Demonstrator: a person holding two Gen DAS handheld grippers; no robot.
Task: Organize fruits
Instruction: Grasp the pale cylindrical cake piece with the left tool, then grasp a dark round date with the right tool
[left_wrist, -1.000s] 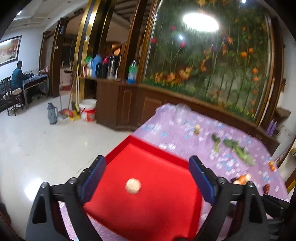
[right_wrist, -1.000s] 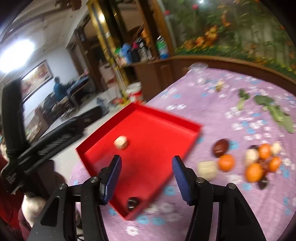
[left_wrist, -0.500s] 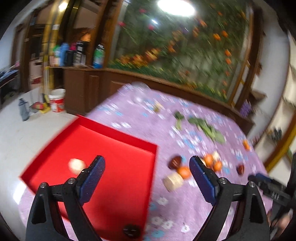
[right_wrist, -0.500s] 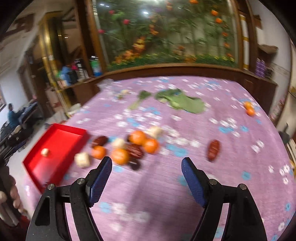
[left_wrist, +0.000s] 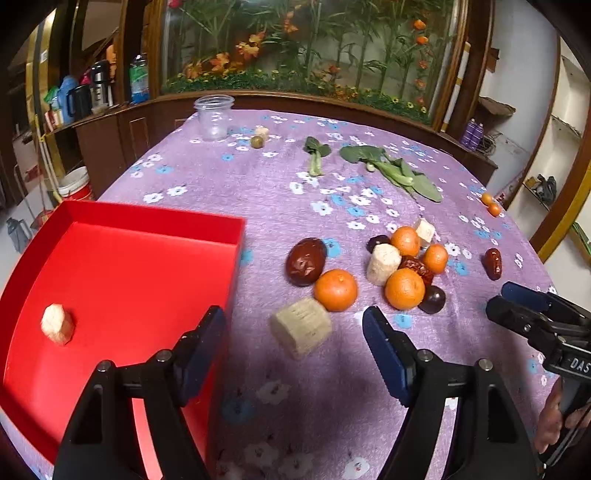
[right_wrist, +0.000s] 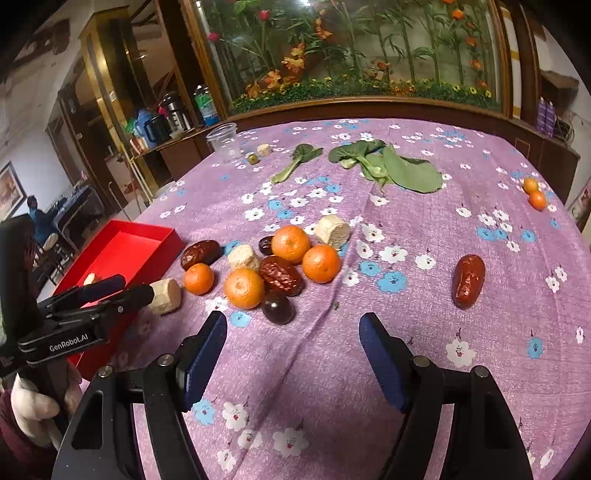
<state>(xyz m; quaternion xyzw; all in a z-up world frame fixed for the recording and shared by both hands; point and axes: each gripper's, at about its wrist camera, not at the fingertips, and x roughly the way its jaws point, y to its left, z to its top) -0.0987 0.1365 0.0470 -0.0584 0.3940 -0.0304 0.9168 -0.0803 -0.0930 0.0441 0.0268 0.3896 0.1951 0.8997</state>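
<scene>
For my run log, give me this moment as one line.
left claw: open, empty, over beige cylinder chunk | right claw: open, empty | shallow red tray: one pale chunk inside | oranges, dates: on purple cloth

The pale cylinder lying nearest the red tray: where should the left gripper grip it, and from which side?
The pale cylinder lies on its side beside the red tray. Probably grip across its curved flanks at mid-length, from above, since the open left gripper already straddles it. Its flat ends would also give parallel faces.

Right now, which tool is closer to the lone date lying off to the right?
Right. The right tool is open just short of the lone date; the left tool sits over by the red tray.
</scene>
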